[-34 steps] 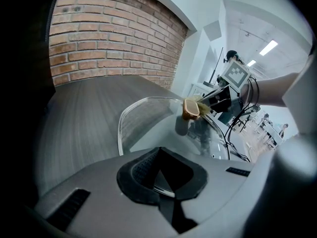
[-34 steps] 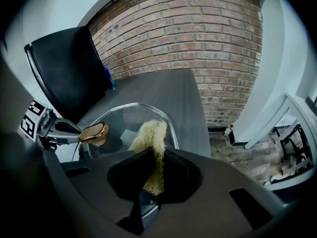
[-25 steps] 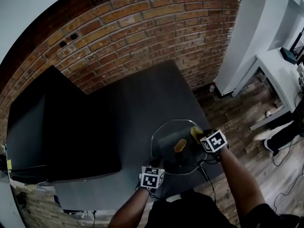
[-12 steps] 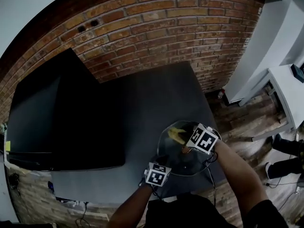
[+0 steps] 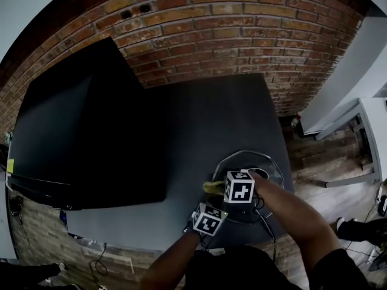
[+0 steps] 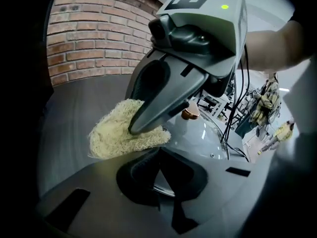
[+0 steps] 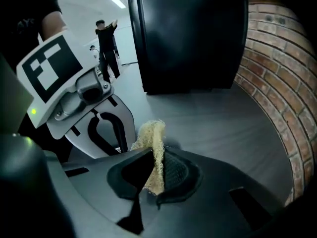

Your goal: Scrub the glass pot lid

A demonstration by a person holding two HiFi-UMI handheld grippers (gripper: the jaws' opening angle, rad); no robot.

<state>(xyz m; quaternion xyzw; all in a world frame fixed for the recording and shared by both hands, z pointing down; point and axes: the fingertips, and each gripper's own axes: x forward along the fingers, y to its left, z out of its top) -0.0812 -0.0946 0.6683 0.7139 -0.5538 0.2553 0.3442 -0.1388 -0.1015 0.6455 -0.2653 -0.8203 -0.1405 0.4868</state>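
Glass pot lid (image 5: 267,164) lay dome-up on the dark counter (image 5: 199,119), close to the counter's near right corner, its copper-coloured knob (image 6: 190,114) on top. At about 9 o'clock on the lid, a pale yellow fibrous scrub pad (image 6: 116,133) pressed against the glass by the rim. The right gripper (image 7: 157,170) was clenched on that pad, which stood pinched upright between its jaws. At roughly 7 o'clock, the left gripper (image 6: 161,175) was clamped on the lid's metal rim, which ran between its closed jaws. A large black box (image 5: 84,132) sat on the counter toward 10 o'clock, well apart from the lid. A brick wall (image 5: 230,35) rose behind at 12 o'clock, and wooden floor (image 5: 314,156) showed at 3 o'clock.
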